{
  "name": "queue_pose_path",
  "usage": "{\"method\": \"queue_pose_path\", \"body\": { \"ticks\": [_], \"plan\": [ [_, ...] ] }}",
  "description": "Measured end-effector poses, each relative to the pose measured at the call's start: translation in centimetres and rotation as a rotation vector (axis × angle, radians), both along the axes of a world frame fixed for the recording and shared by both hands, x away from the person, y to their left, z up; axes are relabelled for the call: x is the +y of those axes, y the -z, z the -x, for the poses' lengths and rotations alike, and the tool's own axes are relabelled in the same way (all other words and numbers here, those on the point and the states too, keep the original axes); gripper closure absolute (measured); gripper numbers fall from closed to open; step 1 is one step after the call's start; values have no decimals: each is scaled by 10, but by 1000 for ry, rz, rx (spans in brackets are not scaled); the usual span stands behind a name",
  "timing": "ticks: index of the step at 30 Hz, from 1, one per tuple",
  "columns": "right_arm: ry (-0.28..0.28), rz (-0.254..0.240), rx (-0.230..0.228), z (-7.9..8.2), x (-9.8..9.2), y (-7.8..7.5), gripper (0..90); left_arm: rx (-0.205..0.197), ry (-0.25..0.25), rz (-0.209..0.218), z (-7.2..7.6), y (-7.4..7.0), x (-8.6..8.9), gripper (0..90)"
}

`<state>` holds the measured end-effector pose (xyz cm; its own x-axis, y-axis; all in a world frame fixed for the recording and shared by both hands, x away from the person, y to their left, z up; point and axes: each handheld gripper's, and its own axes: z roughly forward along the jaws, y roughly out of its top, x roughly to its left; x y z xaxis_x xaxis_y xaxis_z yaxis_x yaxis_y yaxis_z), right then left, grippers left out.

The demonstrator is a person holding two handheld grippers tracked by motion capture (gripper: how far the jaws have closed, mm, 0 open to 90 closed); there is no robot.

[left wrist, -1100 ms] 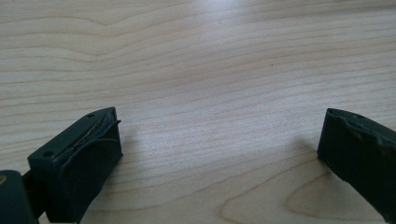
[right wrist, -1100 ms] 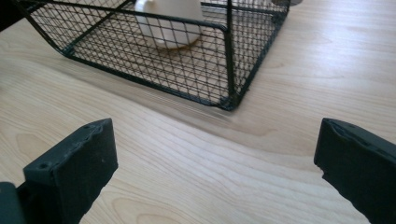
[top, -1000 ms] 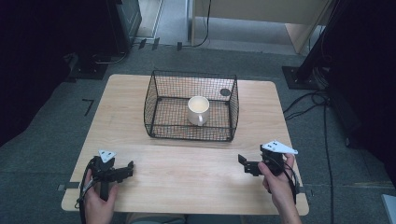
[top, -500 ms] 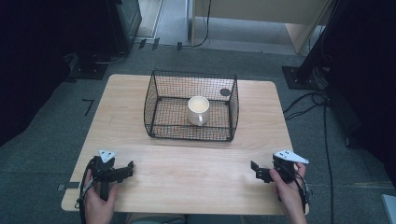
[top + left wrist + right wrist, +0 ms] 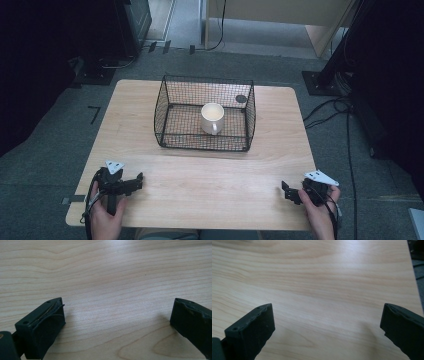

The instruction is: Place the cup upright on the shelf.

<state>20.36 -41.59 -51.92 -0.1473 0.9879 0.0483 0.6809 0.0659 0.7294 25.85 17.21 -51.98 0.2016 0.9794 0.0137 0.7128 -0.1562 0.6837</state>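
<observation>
From the high view, I've got a light wooden table [image 5: 200, 175] sitting in the middle of the frame on grey carpet, with dark stands and black cables off along the right edge and more dark gear in the upper left. Upper centre of the table there's a black wire basket [image 5: 206, 116], open at the top, and inside it a white mug [image 5: 212, 118] standing upright, a bit right of the basket's middle, handle pointing toward the bottom of the frame. The mug looks plain, glossy, and nothing shows inside it as far as I can tell. There's also a small dark round thing [image 5: 241, 99] near the basket's upper right corner; can't say whether it's in the basket or behind it. My left gripper [image 5: 131, 182] is in the lower left of the frame, resting low over the table near the front edge, and my right gripper [image 5: 289, 191] is in the lower right, right by that corner. Both are well apart from the basket and mug.

Left gripper view: just bare wood grain running across the frame, with the two black jaws at lower left and lower right spread wide, nothing between them.

Right gripper view: same deal, pale wood, jaws wide apart and holding nothing, and the table's edge with a strip of carpet shows in the upper right corner.
</observation>
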Motion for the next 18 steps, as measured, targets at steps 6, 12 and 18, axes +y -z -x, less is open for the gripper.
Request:
{"method": "queue_pose_path", "body": {
  "ticks": [6, 12, 18],
  "plan": [
    [20, 21, 21, 5, -5, 7, 0, 0, 0, 0, 0, 0, 0, 0],
    [29, 27, 25, 6, -5, 8, 0, 0, 0, 0, 0, 0, 0, 0],
    [27, 26, 26, 6, -4, 9, 0, 0, 0, 0, 0, 0, 0, 0]
  ]
}}
